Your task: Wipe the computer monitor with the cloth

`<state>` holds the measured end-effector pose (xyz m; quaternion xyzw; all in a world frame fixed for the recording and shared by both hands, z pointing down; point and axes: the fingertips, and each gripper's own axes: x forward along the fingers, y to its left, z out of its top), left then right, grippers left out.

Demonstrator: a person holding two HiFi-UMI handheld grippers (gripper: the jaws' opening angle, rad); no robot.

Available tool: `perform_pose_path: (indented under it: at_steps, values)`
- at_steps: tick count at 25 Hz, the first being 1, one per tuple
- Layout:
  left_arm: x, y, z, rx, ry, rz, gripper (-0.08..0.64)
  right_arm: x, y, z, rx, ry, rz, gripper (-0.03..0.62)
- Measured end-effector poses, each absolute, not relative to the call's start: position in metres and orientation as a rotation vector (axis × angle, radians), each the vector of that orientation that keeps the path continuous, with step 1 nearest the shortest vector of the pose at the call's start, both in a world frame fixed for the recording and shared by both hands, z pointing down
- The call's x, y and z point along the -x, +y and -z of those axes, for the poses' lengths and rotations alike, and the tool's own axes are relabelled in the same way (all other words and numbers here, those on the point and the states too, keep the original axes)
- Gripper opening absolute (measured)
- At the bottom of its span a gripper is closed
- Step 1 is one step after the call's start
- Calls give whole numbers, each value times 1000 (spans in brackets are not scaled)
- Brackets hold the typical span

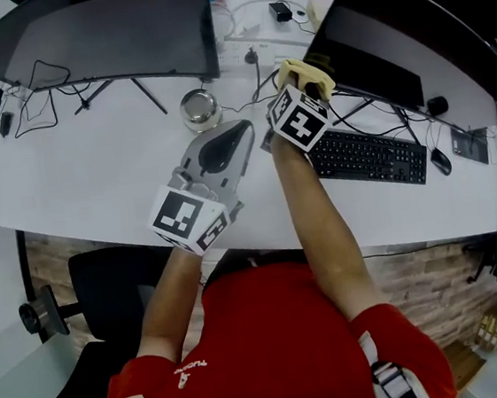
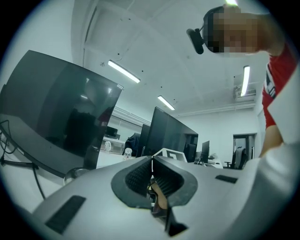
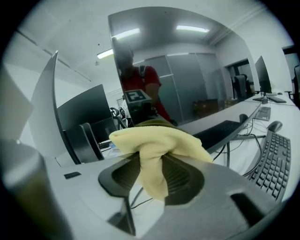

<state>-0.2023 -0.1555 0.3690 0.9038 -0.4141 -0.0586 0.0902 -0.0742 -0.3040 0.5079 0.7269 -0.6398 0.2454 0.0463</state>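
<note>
A yellow cloth [image 1: 306, 70] is bunched in my right gripper [image 1: 298, 90], which is shut on it right at the lower left corner of the dark right monitor [image 1: 379, 49]. In the right gripper view the cloth [image 3: 157, 139] hangs folded between the jaws of the right gripper [image 3: 151, 164], and the glossy screen [image 3: 187, 70] fills the view close ahead, mirroring a person and the gripper. My left gripper [image 1: 241, 132] is held over the desk near the middle, jaws shut with nothing in them; in its own view the left gripper [image 2: 152, 161] points level between the two monitors.
A second dark monitor [image 1: 105, 32] stands at the back left, with a steel cup [image 1: 200, 108] and loose cables [image 1: 40, 92] by its stand. A black keyboard [image 1: 368, 155] and mouse [image 1: 440, 161] lie right of my right arm. A black chair [image 1: 106, 281] stands at the desk's front edge.
</note>
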Motion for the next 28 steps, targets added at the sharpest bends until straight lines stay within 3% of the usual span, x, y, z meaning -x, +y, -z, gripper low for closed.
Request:
perform_pose_path:
  at_steps: [28]
  values:
    - [210, -148, -354, -2789, -1125, 208, 11, 75, -299, -280, -2435, -2004, -31, 156]
